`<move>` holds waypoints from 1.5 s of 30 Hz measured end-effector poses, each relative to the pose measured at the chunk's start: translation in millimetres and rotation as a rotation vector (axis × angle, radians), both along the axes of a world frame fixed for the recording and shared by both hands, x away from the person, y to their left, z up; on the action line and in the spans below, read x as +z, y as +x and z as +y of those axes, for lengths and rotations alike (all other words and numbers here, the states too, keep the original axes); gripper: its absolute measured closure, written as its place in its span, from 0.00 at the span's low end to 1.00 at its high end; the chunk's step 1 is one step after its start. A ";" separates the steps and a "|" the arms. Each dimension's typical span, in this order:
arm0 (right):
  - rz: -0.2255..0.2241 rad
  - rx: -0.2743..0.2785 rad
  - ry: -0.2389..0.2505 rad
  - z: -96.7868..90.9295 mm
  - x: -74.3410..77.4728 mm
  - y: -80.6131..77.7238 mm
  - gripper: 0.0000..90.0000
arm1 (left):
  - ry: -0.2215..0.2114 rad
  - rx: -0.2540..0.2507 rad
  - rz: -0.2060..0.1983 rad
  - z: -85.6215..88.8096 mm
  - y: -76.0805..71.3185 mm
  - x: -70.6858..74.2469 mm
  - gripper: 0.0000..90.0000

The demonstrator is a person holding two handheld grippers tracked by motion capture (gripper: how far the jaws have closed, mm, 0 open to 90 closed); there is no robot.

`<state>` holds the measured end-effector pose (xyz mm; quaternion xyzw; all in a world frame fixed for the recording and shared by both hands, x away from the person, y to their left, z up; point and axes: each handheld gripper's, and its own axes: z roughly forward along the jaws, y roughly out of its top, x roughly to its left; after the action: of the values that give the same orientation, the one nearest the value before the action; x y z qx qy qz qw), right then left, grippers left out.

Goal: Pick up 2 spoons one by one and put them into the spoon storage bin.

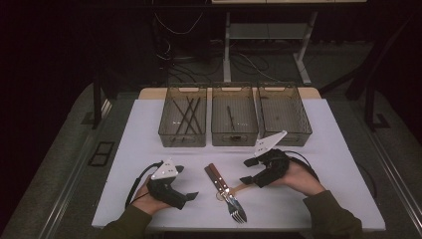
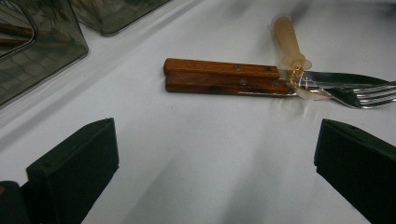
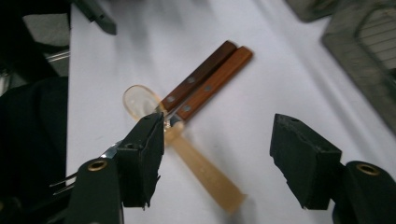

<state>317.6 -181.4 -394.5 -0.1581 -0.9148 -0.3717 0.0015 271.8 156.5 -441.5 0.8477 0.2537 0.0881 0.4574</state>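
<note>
Two wooden-handled pieces of cutlery (image 1: 215, 177) (image 2: 219, 77) (image 3: 205, 77) lie side by side on the white table (image 1: 144, 144), their metal ends toward the front edge, where fork tines (image 1: 238, 213) (image 2: 369, 91) show. A translucent plastic spoon (image 1: 241, 188) (image 2: 289, 42) (image 3: 201, 168) lies across them, bowl near the metal necks. My right gripper (image 1: 247, 171) (image 3: 222, 158) hovers low over the spoon's handle with its jaws open on either side of it, not pressing. My left gripper (image 1: 185, 182) (image 2: 215, 172) rests open to the left of the cutlery with nothing between its jaws.
Three smoky clear bins stand in a row at the back: the left bin (image 1: 182, 117) holds several dark sticks, the middle bin (image 1: 234, 117) one dark utensil, and what lies in the right bin (image 1: 283, 114) I cannot make out. The table's front edge is close behind both hands.
</note>
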 end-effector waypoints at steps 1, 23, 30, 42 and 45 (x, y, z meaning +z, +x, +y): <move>0.004 0.006 -0.007 1.4 -1.7 -0.7 0.39 | 0.001 -0.002 -0.001 0.0 0.1 0.1 0.00; 0.027 0.122 -0.063 33.5 -22.5 -8.3 0.52 | 0.019 -0.012 0.001 0.1 0.8 -0.6 0.00; 0.045 0.131 -0.081 40.5 -32.6 -5.9 0.57 | 0.019 -0.011 0.004 0.0 0.6 -0.7 0.00; 0.027 0.153 -0.119 46.1 -41.9 -9.0 0.63 | 0.019 -0.011 0.006 -0.5 0.3 -1.0 0.00; 0.030 0.161 -0.117 45.2 -43.3 -9.2 0.66 | 0.018 -0.011 0.006 -0.5 0.3 -1.0 0.00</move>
<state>308.3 -136.2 -437.8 -0.0895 -0.9446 -0.3138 0.0358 272.1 156.0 -442.5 0.8535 0.2495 0.0852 0.4495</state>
